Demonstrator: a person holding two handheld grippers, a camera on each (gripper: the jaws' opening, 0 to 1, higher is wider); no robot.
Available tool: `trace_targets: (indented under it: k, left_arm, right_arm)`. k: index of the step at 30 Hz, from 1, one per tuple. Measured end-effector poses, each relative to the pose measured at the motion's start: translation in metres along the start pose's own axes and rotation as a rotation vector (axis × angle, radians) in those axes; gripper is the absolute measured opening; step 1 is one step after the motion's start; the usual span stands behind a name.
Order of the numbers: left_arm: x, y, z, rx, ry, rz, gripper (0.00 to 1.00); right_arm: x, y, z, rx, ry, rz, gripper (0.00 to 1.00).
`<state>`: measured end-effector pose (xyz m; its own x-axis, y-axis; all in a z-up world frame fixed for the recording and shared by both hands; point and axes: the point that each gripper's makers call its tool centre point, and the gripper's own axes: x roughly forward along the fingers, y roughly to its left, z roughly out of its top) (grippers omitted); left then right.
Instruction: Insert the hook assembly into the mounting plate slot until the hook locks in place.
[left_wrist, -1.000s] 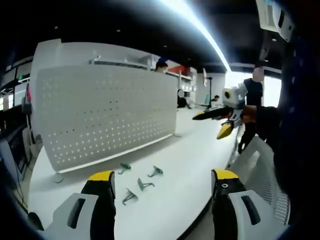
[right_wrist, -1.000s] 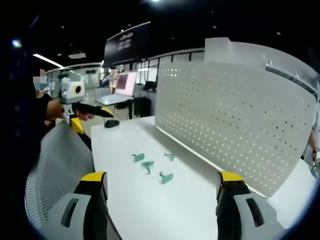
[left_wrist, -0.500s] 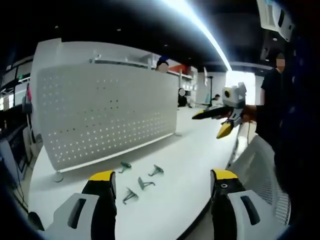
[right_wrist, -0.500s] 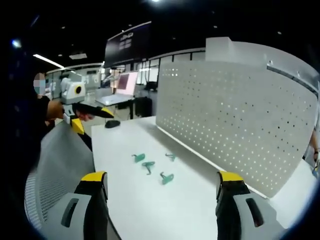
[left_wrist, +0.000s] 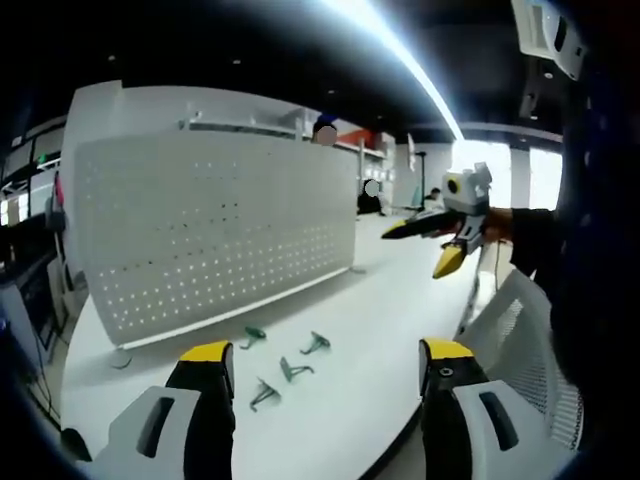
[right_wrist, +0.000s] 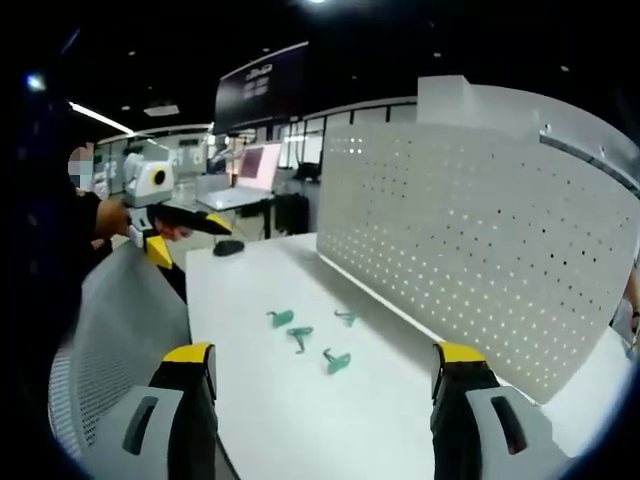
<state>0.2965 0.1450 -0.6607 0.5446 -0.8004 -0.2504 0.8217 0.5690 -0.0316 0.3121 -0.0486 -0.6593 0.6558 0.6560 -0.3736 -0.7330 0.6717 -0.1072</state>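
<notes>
A white perforated mounting plate stands upright on the white table; it also appears as the mounting plate at right. Several small green hooks lie loose on the table in front of it: one hook nearest the plate, another hook, a third hook nearest me. The same hooks show in the right gripper view, one hook and another hook among them. My left gripper is open and holds nothing, well short of the hooks. My right gripper is open too. Each is seen from the other side: right gripper, left gripper.
A grey mesh chair back stands at the table's near edge, also seen as the chair back. A dark mouse-like object and a screen sit at the table's far end. People stand in the background.
Both views have drifted slightly with the hands. The hooks and the plate lie as before, and both grippers stay open.
</notes>
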Motion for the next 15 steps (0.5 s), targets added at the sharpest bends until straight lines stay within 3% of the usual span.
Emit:
trace_targets:
  k: [7,15]
  left_arm:
    - [0.0036,0.0029,-0.0005,0.015,0.012,-0.011,0.74]
    - [0.01,0.0038,-0.0024,0.075,0.043,-0.042,0.65]
  right_arm:
    - [-0.0002,-0.0005,0.0,0.003,-0.002,-0.003,0.91]
    - [-0.0033,-0.0037,0.001,0.001,-0.003,-0.014,0.91]
